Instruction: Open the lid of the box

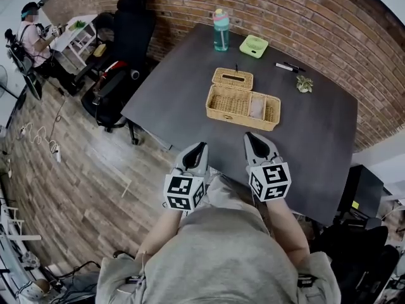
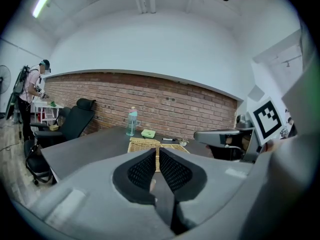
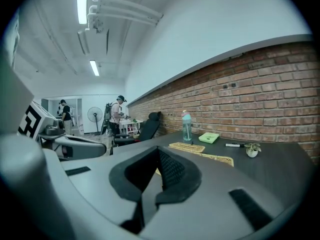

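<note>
A wicker box [image 1: 243, 106] stands open on the dark table [image 1: 316, 144], a pale item inside its right half. Its flat wicker lid [image 1: 232, 78] lies on the table just behind it. Both grippers are held close to the person's body, short of the table's near edge and apart from the box. My left gripper [image 1: 197, 147] is shut with only a thin slit between its pads and nothing in them. My right gripper [image 1: 252, 138] is shut and empty. The box [image 2: 145, 145] shows beyond the left gripper [image 2: 157, 151]. Box [image 3: 215, 158] and lid [image 3: 186, 147] lie past the right gripper [image 3: 160, 154].
A teal water bottle [image 1: 221, 30], a green handheld fan [image 1: 254, 45], a marker [image 1: 288, 67] and a small potted plant [image 1: 304, 84] sit along the table's far side. Black office chairs [image 1: 126, 37] stand left of the table. A person [image 1: 31, 33] stands at a far-left shelf.
</note>
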